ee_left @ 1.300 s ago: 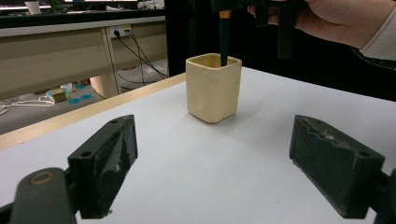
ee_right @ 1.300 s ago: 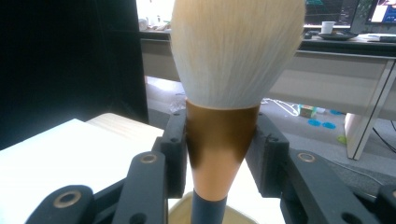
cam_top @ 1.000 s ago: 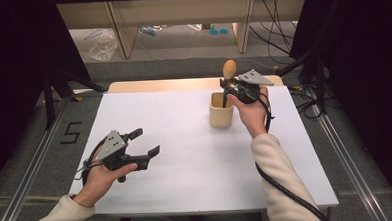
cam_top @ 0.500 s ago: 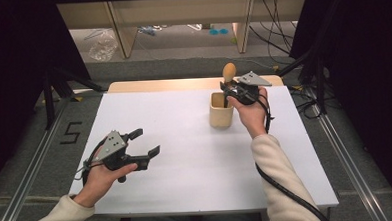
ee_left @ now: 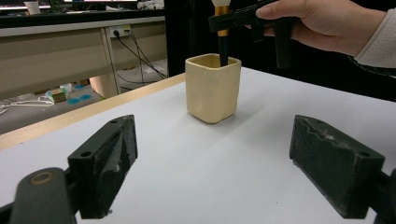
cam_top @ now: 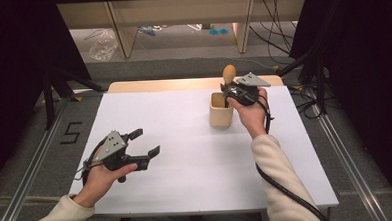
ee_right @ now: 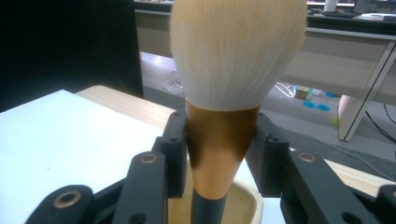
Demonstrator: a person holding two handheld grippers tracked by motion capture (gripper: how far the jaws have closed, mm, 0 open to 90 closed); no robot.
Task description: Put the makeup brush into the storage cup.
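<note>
We find the right gripper (cam_top: 229, 91) clamped on the brush (ee_right: 223, 140), upright with its handle inside the cream cup (cam_top: 220, 110) toward the table's (cam_top: 187, 181) far edge; release remains, while the left gripper (cam_top: 144, 143), jaws apart, rests near the left edge.

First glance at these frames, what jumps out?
The makeup brush: its fluffy pale head stands upright, with the right gripper shut on the copper ferrule and the dark handle reaching down into the cream cup at the far right of the white table. Next, the left gripper, open and holding nothing, near the table's front left.
</note>
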